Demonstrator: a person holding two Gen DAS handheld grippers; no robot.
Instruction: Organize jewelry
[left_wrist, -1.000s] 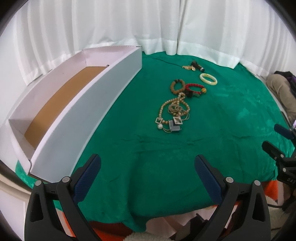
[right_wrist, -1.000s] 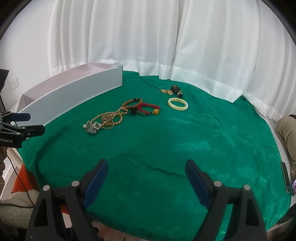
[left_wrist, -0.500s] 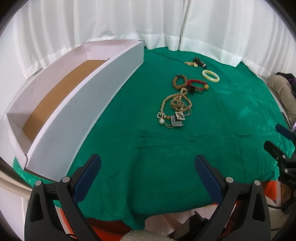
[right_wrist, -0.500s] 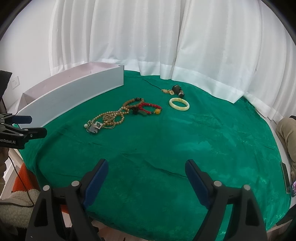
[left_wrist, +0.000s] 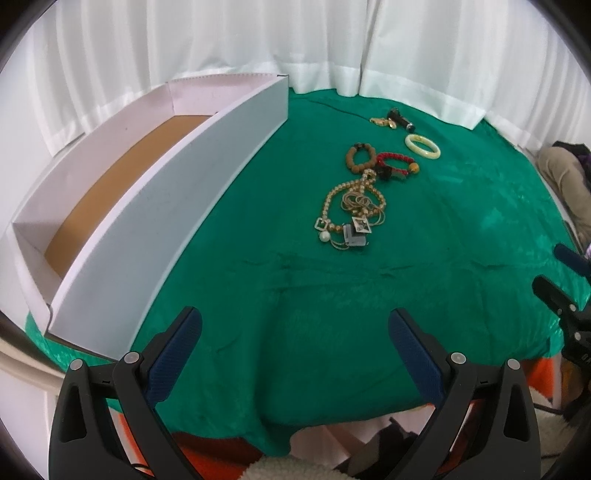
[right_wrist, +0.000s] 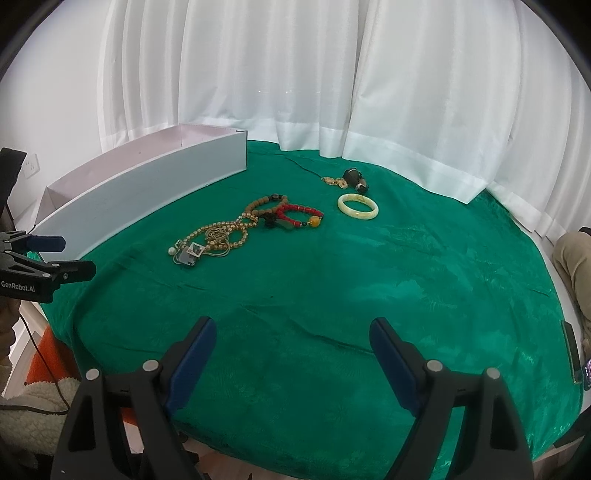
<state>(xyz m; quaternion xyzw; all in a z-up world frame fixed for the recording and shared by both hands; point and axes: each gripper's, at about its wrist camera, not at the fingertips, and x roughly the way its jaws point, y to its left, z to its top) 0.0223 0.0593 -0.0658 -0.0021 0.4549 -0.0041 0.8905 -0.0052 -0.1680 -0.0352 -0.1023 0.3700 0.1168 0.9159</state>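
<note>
Jewelry lies in a loose row on a green cloth (left_wrist: 295, 295). Nearest is a tangle of gold bead necklaces with square pendants (left_wrist: 352, 218) (right_wrist: 212, 240). Behind it sit a brown bead bracelet (left_wrist: 360, 157) (right_wrist: 264, 206), a red bead bracelet (left_wrist: 397, 164) (right_wrist: 299, 214), a pale jade bangle (left_wrist: 423, 146) (right_wrist: 357, 206) and a small dark and gold piece (left_wrist: 397, 120) (right_wrist: 351, 177). A long white box with a brown floor (left_wrist: 155, 206) (right_wrist: 147, 188) stands at the left. My left gripper (left_wrist: 295, 321) and right gripper (right_wrist: 293, 325) both hover open and empty over the cloth's near edge, well short of the jewelry.
White curtains (right_wrist: 295, 92) hang behind the table. A person's knee in beige trousers (left_wrist: 565, 177) shows at the far right. Orange fabric and fleece (left_wrist: 221, 454) lie below the front edge. Each gripper shows at the side of the other's view.
The left wrist view has shifted slightly, with the box and jewelry sliding a little in the picture. The right view is unchanged, and both grippers stay open.
</note>
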